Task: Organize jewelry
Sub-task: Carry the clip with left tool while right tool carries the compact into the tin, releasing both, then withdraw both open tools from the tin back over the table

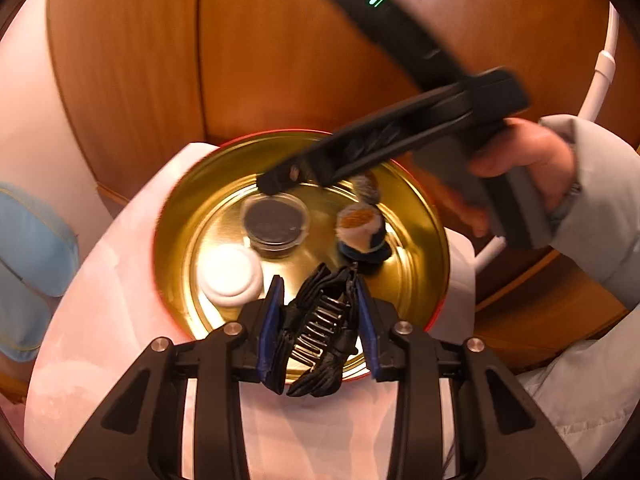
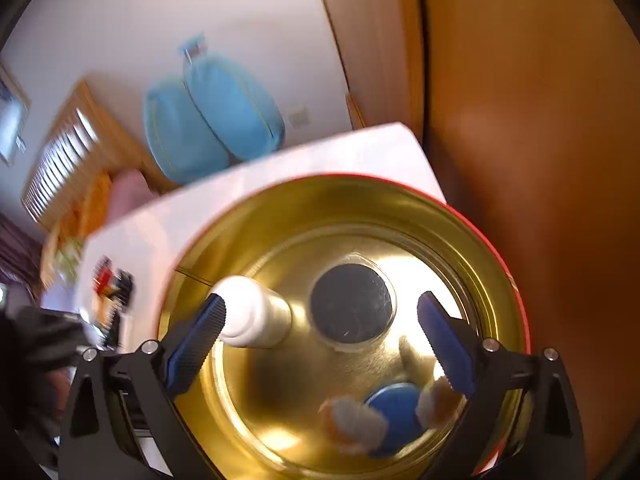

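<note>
A round gold tin with a red rim [image 1: 188, 216] [image 2: 492, 248] sits on a white cloth. Inside lie a clear jar with a dark lid [image 1: 275, 220] [image 2: 352, 304], a white bottle [image 1: 231, 274] [image 2: 256, 312] and fuzzy orange-white hair ties on a blue disc [image 1: 360, 228] [image 2: 394, 404]. My left gripper [image 1: 320, 308] is shut on a black hair claw clip [image 1: 320, 328], held over the tin's near rim. My right gripper [image 2: 320, 320] is open and empty above the tin; it also shows in the left wrist view [image 1: 276, 184], blurred.
The white cloth [image 1: 104, 320] [image 2: 240, 192] covers a small table beside wooden cabinet panels [image 1: 260, 48] [image 2: 540, 120]. Blue cushions [image 2: 212, 112] [image 1: 32, 248] lie beyond. Small dark and red items [image 2: 112, 280] sit on the cloth left of the tin.
</note>
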`<move>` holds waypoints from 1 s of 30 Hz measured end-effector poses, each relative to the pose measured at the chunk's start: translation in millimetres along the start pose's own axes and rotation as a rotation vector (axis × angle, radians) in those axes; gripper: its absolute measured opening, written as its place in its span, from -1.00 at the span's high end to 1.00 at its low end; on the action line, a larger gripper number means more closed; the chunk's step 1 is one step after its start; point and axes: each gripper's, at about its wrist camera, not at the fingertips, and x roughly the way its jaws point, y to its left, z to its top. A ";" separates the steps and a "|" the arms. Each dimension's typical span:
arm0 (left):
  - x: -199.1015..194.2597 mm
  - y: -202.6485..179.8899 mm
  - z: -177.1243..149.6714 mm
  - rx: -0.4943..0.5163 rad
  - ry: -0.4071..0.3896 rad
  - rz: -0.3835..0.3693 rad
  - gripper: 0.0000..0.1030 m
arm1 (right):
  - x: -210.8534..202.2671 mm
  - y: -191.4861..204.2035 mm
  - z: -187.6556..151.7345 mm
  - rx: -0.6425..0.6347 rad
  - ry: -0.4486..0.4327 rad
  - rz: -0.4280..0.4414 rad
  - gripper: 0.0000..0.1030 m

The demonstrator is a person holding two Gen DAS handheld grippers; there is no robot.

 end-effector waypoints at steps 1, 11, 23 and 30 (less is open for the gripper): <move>6.2 -3.0 3.7 0.003 0.011 -0.015 0.32 | -14.3 -5.4 -7.5 0.031 -0.036 -0.022 -0.90; 77.8 -21.2 24.9 0.020 0.169 -0.055 0.22 | -87.9 -39.7 -63.5 0.177 -0.169 -0.128 -0.90; 1.9 -23.2 -20.9 -0.124 0.017 0.101 -0.37 | -114.7 0.0 -73.0 0.071 -0.227 -0.027 -0.90; -82.0 -12.8 -123.1 -0.423 -0.023 0.286 -0.42 | -93.8 72.2 -76.9 -0.111 -0.232 0.204 -0.92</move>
